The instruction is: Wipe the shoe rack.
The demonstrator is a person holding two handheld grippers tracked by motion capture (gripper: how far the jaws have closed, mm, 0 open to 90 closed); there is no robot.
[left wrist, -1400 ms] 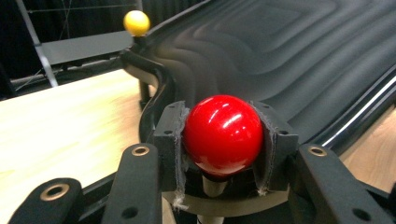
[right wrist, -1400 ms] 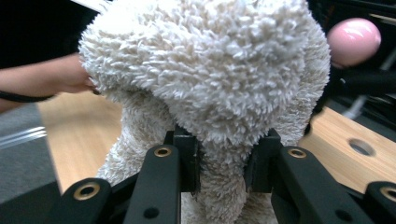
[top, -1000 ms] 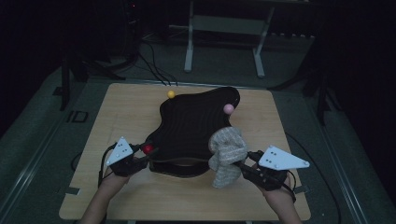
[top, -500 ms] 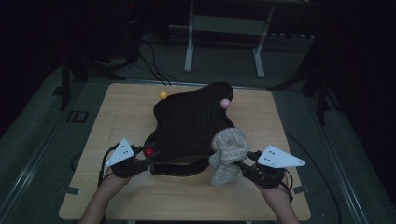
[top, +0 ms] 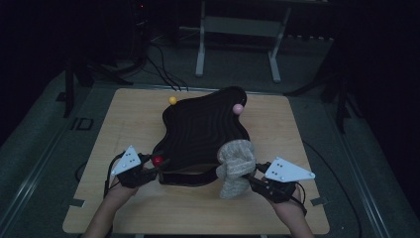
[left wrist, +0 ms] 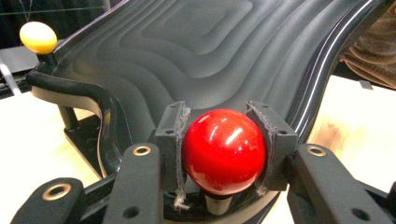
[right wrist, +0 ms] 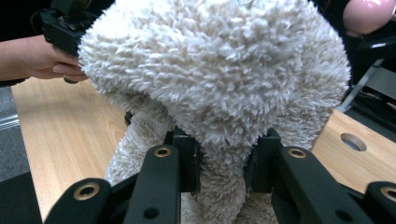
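Note:
A black ridged board (top: 203, 131) stands raised on a frame above the wooden table (top: 124, 124), with ball knobs at its corners. My left gripper (top: 156, 162) is shut on the red ball (top: 157, 160) at the near left corner; in the left gripper view the pads (left wrist: 170, 140) press both sides of the red ball (left wrist: 224, 149). A yellow ball (top: 172, 100) and a pink ball (top: 238, 108) sit at the far corners. My right gripper (top: 250, 181) is shut on a fluffy cream cloth (top: 236, 166) draped over the near right corner; what lies under the fluffy cloth (right wrist: 215, 70) is hidden.
Metal stand legs (top: 237, 29) and cables (top: 163, 74) lie on the dark floor behind the table. The right gripper view shows a round hole (right wrist: 353, 141) in the tabletop and the person's other hand (right wrist: 37, 60) at the left.
The board's far edge shifted slightly left, carrying the yellow and pink balls with it. Both grippers kept their holds near the front edge.

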